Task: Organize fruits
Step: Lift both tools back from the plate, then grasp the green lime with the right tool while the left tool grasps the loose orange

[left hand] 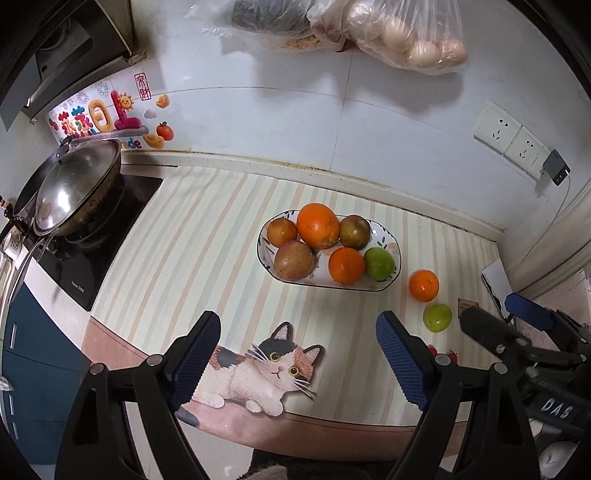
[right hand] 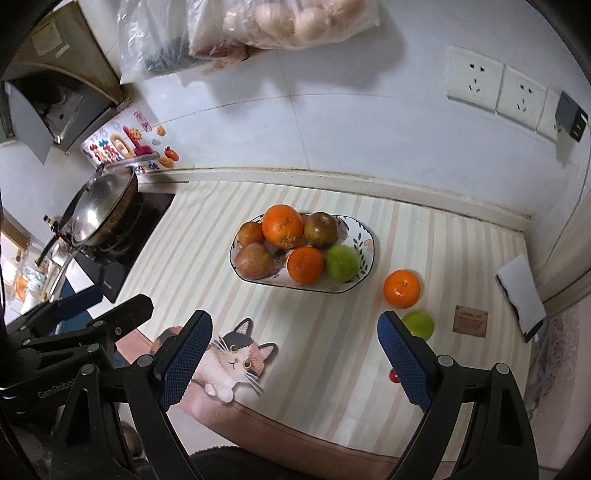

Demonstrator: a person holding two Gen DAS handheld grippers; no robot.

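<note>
My left claw (left hand: 297, 354) and right claw (right hand: 295, 356) both hang with jaws wide apart, nothing between them, above the striped mat (left hand: 207, 236). Beyond: oval bowl (left hand: 395, 248), long axis running left-right, holding six fruits (oranges, apples, one green). A loose orange (left hand: 423, 285) and green fruit (left hand: 437, 318) lie just right of it.

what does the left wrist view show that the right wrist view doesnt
Only the left wrist view: the green fruit on the mat in full, and the right hand-held gripper from the side at its right edge.

Only the right wrist view: the whole white phone-like slab by the wall, the left hand-held gripper at its left edge, and a third socket beside the charger.

Both: the bowl holding six fruits, a loose orange on the striped mat, the cat print, the lidded wok and hanging bags.
</note>
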